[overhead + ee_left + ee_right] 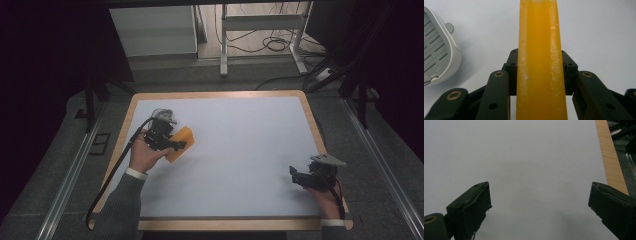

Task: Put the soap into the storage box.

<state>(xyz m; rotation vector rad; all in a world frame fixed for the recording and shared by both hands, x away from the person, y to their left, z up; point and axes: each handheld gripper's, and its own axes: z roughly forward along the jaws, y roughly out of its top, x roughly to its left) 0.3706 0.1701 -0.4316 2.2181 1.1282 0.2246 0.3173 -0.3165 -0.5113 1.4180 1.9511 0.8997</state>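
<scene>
Left gripper [172, 144]: held in the person's left hand [144, 156] over the left part of the table, jaws clamped on the orange soap bar
Orange soap bar [540, 60]: pinched between the two black jaws by its narrow sides, running up the middle of the left gripper view; whitish scuffs along both edges; in the high view it sticks out to the right of the gripper, tilted, low over the tabletop; whether its far end touches the surface cannot be told
Soap dish [439, 53]: pale grey, rounded, with a slatted insert and a small tab on its rim; sits on the table just beside the held bar, at the left of the left gripper view; in the high view it lies just behind the left gripper
Right gripper [539, 202]: jaws spread wide with bare tabletop between them, nothing held; in the high view it rests near the table's right front corner, well apart from the soap, in the person's right hand [327, 200]
Table [240, 150]: light grey top with a wooden rim; the wooden edge shows at the right of the right gripper view
Sleeves: grey with white cuffs, coming in from the bottom of the high view
</scene>
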